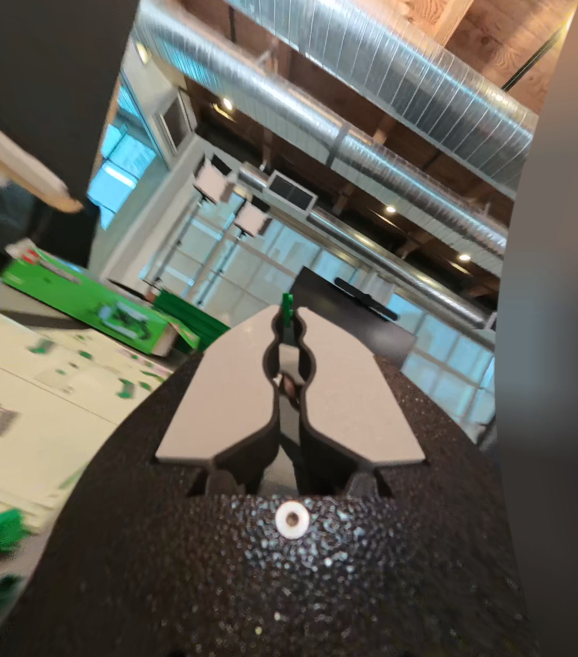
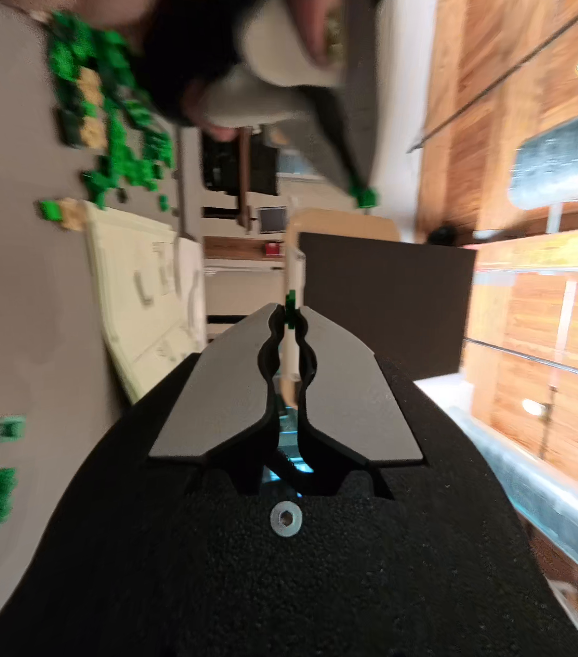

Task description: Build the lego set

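Loose green bricks (image 2: 113,117) and an instruction sheet (image 2: 145,295) crowd the table (image 2: 14,249), bare between them.

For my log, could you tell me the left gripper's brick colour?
Green brick, clearest in the left wrist view.

left gripper (image 1: 287,313) pinches a small green lego piece (image 1: 287,306) at its tips; green box (image 1: 88,305) lies far left of the claw.
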Tool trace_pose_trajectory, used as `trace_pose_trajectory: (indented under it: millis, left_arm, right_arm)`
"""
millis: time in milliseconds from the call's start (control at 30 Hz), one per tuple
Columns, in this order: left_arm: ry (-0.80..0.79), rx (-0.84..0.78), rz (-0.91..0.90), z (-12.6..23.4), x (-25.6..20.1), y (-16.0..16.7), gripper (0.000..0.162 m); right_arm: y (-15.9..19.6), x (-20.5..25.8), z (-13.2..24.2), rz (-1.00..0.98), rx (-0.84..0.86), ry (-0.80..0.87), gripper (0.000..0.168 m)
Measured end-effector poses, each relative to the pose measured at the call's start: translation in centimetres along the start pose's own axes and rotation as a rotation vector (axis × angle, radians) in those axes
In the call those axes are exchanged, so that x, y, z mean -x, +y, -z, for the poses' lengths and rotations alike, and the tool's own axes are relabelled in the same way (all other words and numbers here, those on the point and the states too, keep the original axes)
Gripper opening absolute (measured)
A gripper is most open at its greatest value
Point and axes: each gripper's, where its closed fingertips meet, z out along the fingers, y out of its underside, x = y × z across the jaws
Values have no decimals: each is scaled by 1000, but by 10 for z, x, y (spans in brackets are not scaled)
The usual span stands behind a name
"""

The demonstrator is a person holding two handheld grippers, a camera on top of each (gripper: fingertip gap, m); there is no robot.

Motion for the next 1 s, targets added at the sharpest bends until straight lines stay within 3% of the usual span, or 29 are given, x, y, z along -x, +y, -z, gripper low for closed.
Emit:
trace_pose_trajectory:
  millis: [167,400,1000]
  left_arm:
    - [-131,-127,-232,26,8,-43,4]
    - [-337,-141,-478,42,14,-63,4]
    - [-369,-186,-409,50,24,-67,4]
  right_arm:
    - [-54,56,-13,17,-61,-286,5]
    - [-93,80,-24,-20,-107,-438,5]
    - [-104,86,-20,-149,-147,-497,20]
